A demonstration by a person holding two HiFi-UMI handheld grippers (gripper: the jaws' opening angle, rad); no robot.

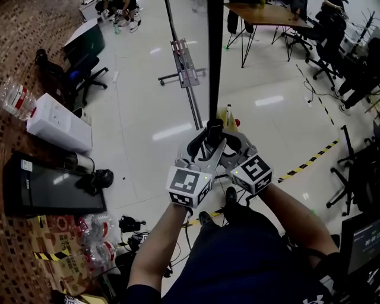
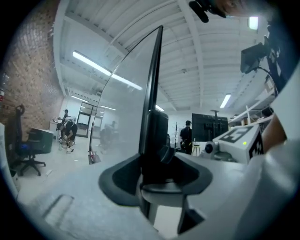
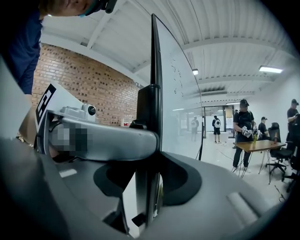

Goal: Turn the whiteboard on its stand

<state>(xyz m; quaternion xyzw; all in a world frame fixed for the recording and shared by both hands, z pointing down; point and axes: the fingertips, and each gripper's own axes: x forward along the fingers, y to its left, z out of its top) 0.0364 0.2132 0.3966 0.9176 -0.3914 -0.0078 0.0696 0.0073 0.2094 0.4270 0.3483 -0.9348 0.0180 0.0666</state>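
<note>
The whiteboard (image 1: 214, 59) stands edge-on before me, a thin black frame running straight up the head view. My left gripper (image 1: 203, 135) and right gripper (image 1: 230, 136) meet at that edge from either side, marker cubes side by side. In the left gripper view the black frame (image 2: 153, 93) fills the gap between the jaws of the left gripper (image 2: 157, 165). In the right gripper view the frame (image 3: 154, 61) sits likewise inside the right gripper (image 3: 150, 169), with the pale board face (image 3: 180, 93) to its right. The stand's foot bar (image 1: 185, 71) lies on the floor beyond.
On the left are an office chair (image 1: 80, 68), a white box (image 1: 59, 122), water bottles (image 1: 16, 98) and a dark screen (image 1: 50, 190). A wooden table (image 1: 267, 13) and chairs (image 1: 356, 178) stand right. Yellow-black tape (image 1: 309, 160) crosses the floor. People (image 3: 243, 126) stand far off.
</note>
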